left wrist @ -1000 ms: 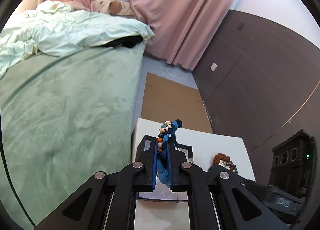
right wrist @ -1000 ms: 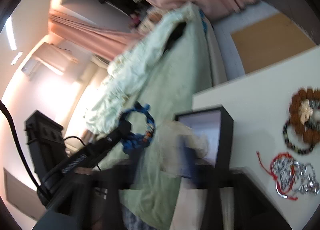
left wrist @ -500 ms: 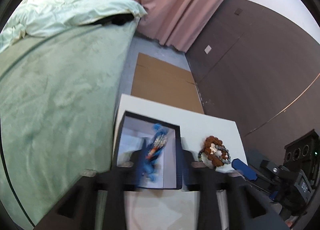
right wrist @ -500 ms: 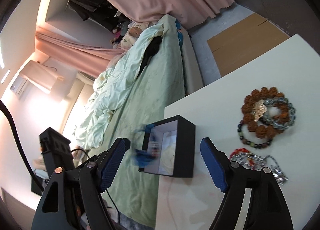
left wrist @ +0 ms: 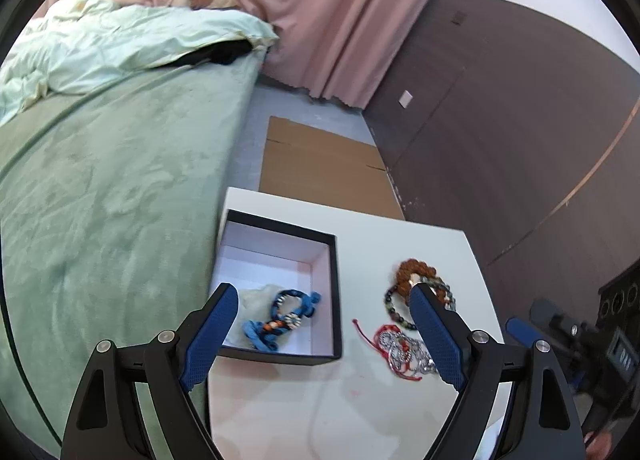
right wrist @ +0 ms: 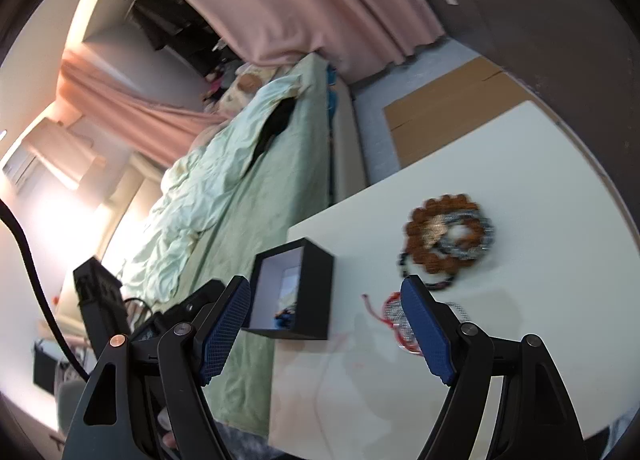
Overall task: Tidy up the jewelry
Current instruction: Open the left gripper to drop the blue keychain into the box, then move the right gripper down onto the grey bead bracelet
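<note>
A black box with a white inside stands on the white table. A blue beaded bracelet lies in it beside a pale cloth. My left gripper is open and empty just above the box's near side. Right of the box lie a brown bead bracelet with dark bead strands, and a red cord with silver chains. My right gripper is open and empty over the table; the box, the brown beads and the red cord lie ahead of it.
A bed with a green cover runs along the table's left edge. Flat cardboard lies on the floor beyond the table. A dark wall is on the right, pink curtains behind.
My left gripper was shut on the blue bracelet above the box. It tilted down over the box, opened, and the bracelet now lies inside. The right gripper swung towards the table.
</note>
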